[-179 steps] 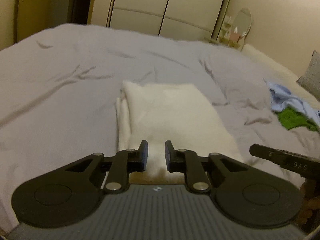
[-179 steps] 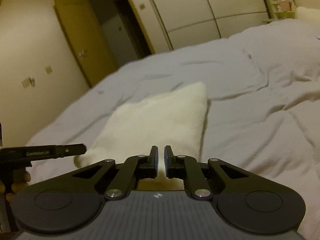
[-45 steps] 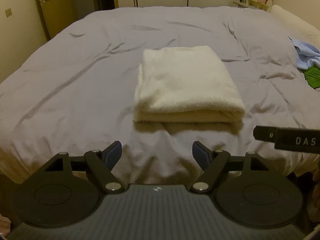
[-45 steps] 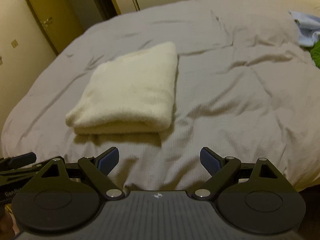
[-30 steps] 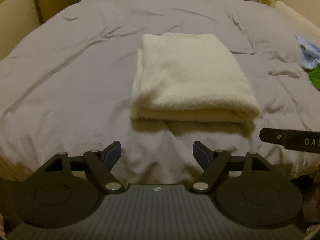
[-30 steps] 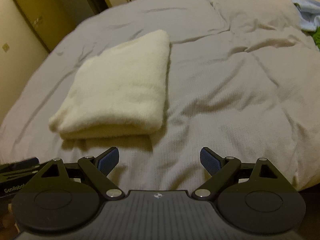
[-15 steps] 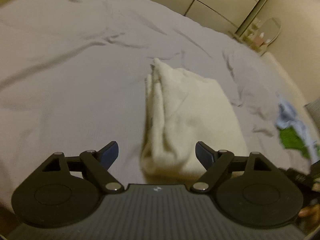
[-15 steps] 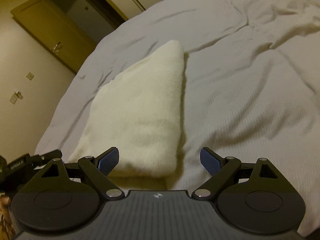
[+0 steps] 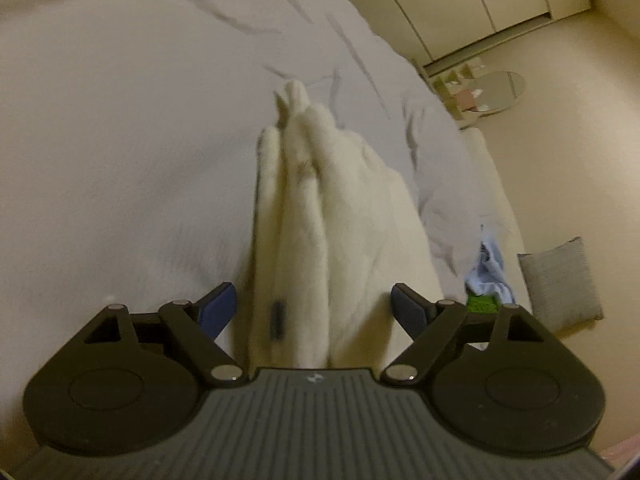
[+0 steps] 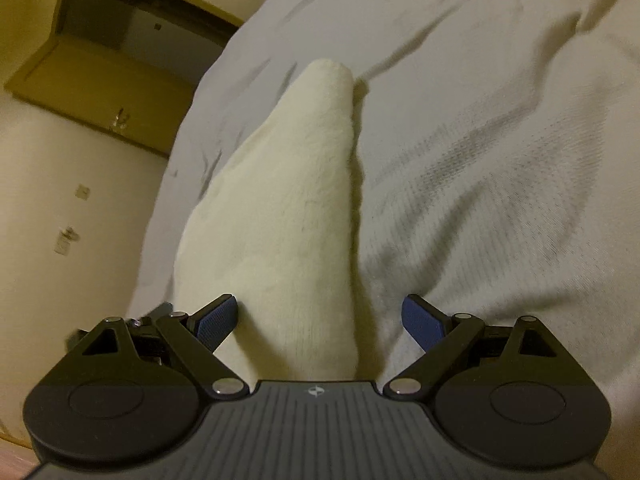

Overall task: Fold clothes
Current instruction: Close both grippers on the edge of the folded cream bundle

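Left tongs (image 9: 312,312): spread wide, holding nothing, blue pads either side of the near end of the folded cream garment (image 9: 340,232), not clamped on it. Stacked open layers and a small dark tag face this side.

Right tongs (image 10: 320,316): likewise wide and empty, straddling the near right corner of the same garment (image 10: 288,216), where the edge reads as one rounded fold.

Garment: lies folded on the grey bed cover (image 9: 120,140), near the bed's close edge, long axis running away from both cameras.

Step in hand, judged: taking hold of the near end for a further fold or a lift. Best done by pushing each pair of tongs far enough in to gather every layer, the left especially, since loose layers there could slip out and splay. Both closing level and together should keep the stack square.

Room: bare cover lies to left, right and beyond the garment, wrinkled but unobstructed. Blue and green clothes (image 9: 486,280) sit well apart at far right, next to a grey cushion (image 9: 560,284). Wardrobe doors (image 9: 460,8) stand beyond the bed.
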